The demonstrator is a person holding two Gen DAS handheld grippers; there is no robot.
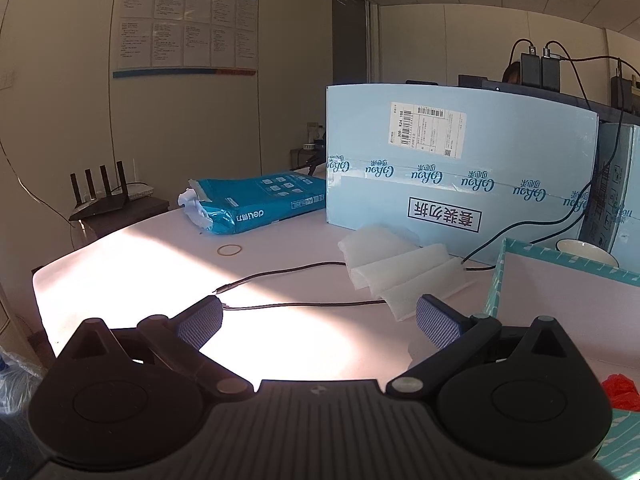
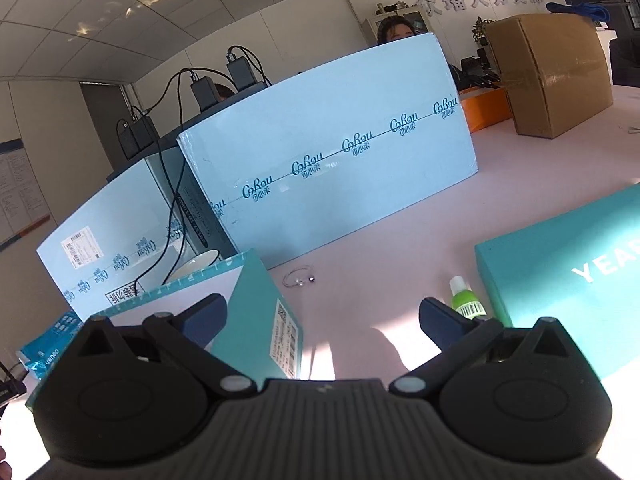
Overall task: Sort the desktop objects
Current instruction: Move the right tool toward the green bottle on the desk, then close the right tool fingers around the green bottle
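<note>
Both grippers hover with jaws spread wide and empty above the smooth pale pink worktop. The left gripper faces soft, folded white tissues lying just left of the open teal box, with thin black cables beside them. The right gripper faces a small green plastic bottle lying well right of that box, and a thin silvery ring between them.

White folded tissues lain crumpled just beyond the right finger, tan rubber band flat farther ahead, green bottle found beside the right finger, silver ring ahead between fingers.
</note>
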